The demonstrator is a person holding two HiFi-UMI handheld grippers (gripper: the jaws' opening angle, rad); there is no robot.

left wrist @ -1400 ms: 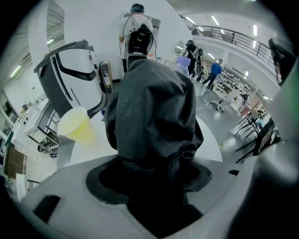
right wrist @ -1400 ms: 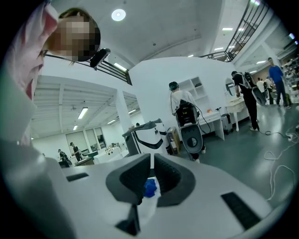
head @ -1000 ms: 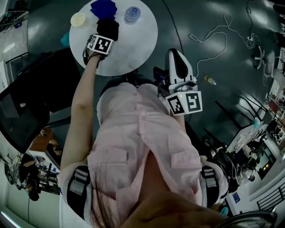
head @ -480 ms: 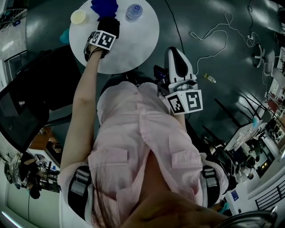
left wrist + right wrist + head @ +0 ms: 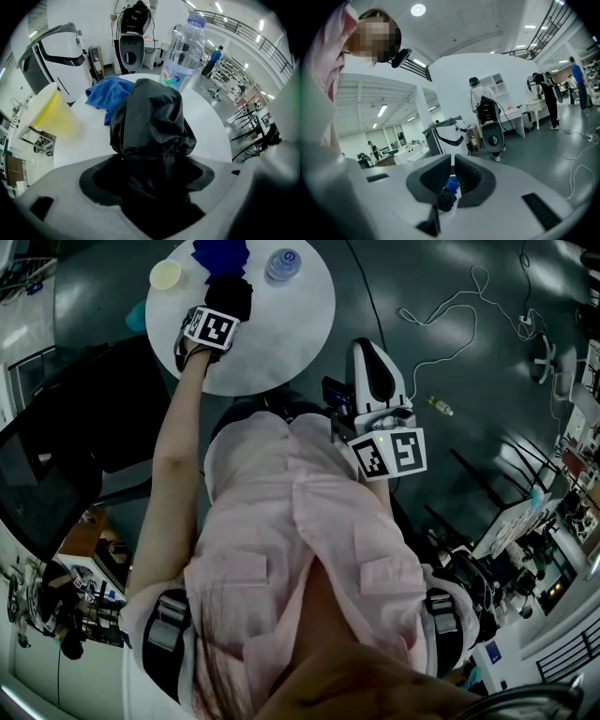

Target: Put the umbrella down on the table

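Observation:
A black folded umbrella (image 5: pixel 152 122) stands upright on the round white table (image 5: pixel 206 131), its lower part between the jaws of my left gripper (image 5: pixel 150 187). Those jaws are opening and stand wider than the fabric. In the head view the left gripper (image 5: pixel 223 307) points down at the umbrella (image 5: pixel 228 292) near the table's (image 5: pixel 281 334) far left part. My right gripper (image 5: pixel 368 357) hangs off the table beside the person's body; in its own view the right gripper (image 5: pixel 451 180) shows its jaws together with nothing held.
On the table behind the umbrella lie a blue cloth (image 5: pixel 105 93), a clear water bottle (image 5: pixel 183 56) and a tilted yellow cup (image 5: pixel 51 115). White machines stand on the floor beyond. Cables (image 5: pixel 450 306) run across the dark floor at the right.
The head view has shifted a little. My left gripper stays over the umbrella on the table, and the right gripper has not moved.

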